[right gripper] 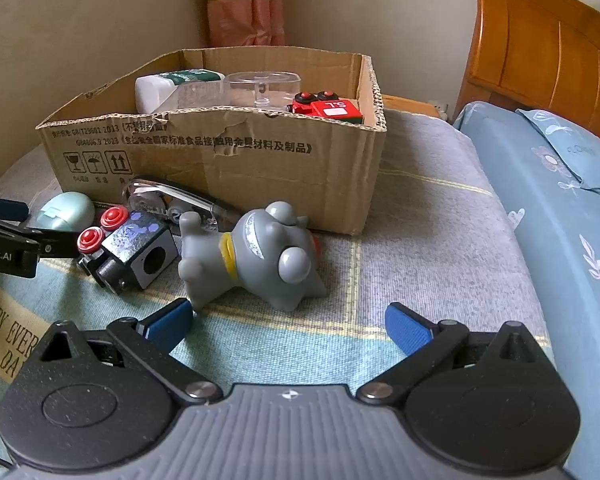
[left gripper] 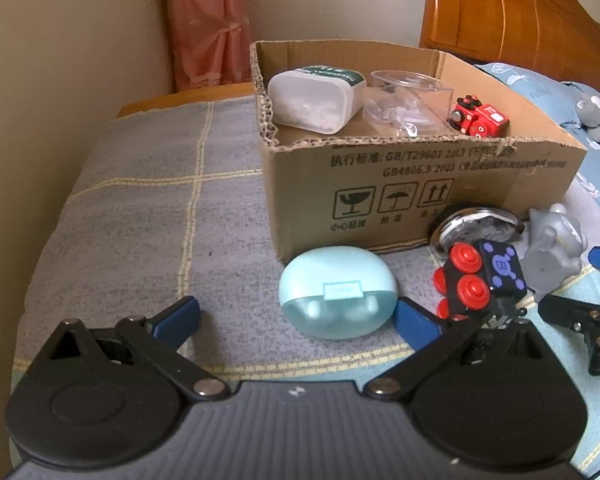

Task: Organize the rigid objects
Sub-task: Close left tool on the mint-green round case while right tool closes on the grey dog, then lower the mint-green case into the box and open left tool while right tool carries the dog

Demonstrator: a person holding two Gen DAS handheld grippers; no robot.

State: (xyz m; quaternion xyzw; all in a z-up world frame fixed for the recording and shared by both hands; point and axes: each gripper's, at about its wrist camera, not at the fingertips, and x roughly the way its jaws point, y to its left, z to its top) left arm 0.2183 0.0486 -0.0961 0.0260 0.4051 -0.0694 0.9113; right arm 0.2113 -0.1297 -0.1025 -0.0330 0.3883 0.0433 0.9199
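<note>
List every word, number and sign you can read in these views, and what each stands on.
"GB/T29601" and "GB4806.9 2023", with Chinese print: cardboard box front.
Fragile, keep-dry and this-way-up signs: the box front; their captions are too small to read.
"Robot.AI": left gripper.
"HAPPY EVER...": bed cover, cut off.
"S.L", inverted: red toy car.
Label on the mint earbud case: too blurred.
Green label on the white container: unreadable.

Plain cream walls [right gripper: 80,20] meet at a corner where a pink curtain [left gripper: 204,28] hangs; a wooden headboard [right gripper: 548,48] stands right, daylit.
</note>
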